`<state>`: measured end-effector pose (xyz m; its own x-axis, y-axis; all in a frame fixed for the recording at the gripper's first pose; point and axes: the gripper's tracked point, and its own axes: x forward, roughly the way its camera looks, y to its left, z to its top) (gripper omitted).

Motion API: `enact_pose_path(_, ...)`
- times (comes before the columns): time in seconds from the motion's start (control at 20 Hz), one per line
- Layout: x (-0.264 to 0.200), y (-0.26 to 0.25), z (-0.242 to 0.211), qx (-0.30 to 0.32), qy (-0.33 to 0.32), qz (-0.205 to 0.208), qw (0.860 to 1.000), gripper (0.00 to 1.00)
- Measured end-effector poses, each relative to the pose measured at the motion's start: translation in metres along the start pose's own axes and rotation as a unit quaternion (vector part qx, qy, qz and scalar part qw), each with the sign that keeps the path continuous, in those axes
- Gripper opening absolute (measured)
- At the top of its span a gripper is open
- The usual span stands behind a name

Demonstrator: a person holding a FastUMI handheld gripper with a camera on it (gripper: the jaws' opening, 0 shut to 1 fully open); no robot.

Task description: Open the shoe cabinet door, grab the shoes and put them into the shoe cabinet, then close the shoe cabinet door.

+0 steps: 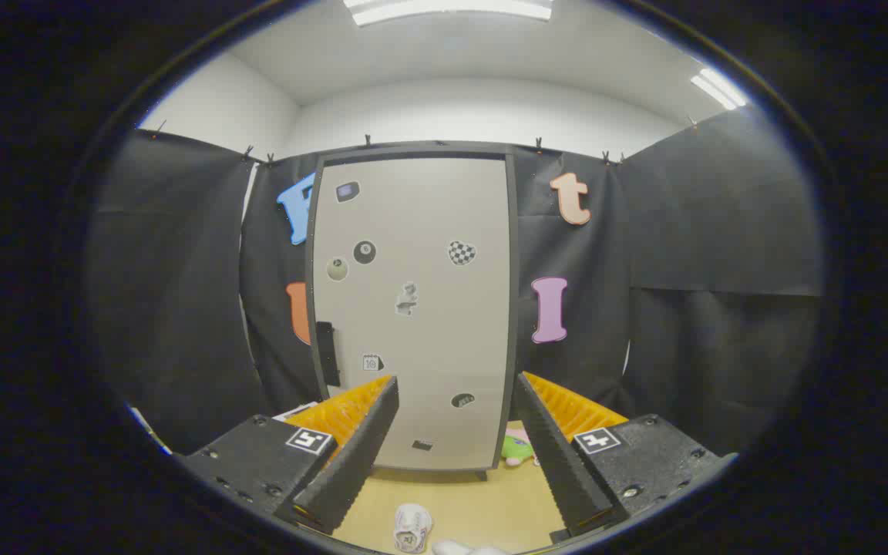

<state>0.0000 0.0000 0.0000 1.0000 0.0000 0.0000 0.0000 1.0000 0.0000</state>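
Tongs (455, 389) gape empty; shoe cabinet door (413, 308) beyond, closed.

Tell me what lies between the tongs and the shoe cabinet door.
In the gripper view, the open tongs hold nothing. Between them and the closed shoe cabinet door lies bare tan floor; a white shoe sits nearer, below the fingers.

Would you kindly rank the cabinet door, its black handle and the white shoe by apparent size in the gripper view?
1. Cabinet door, shut, beyond the open gripper.
2 and 3. Handle and white shoe look alike; the shoe is nearer and cut off, so no ranking.
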Motion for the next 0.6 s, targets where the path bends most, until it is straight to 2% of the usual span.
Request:
enact_pose_path(0.45, 0.009, 0.003, -0.012, -0.002, 0.004, 0.005, 1.000, 0.99)
enact_pose_path(0.6, 0.034, 0.033, -0.017, -0.003, 0.011, 0.013, 1.000, 0.99)
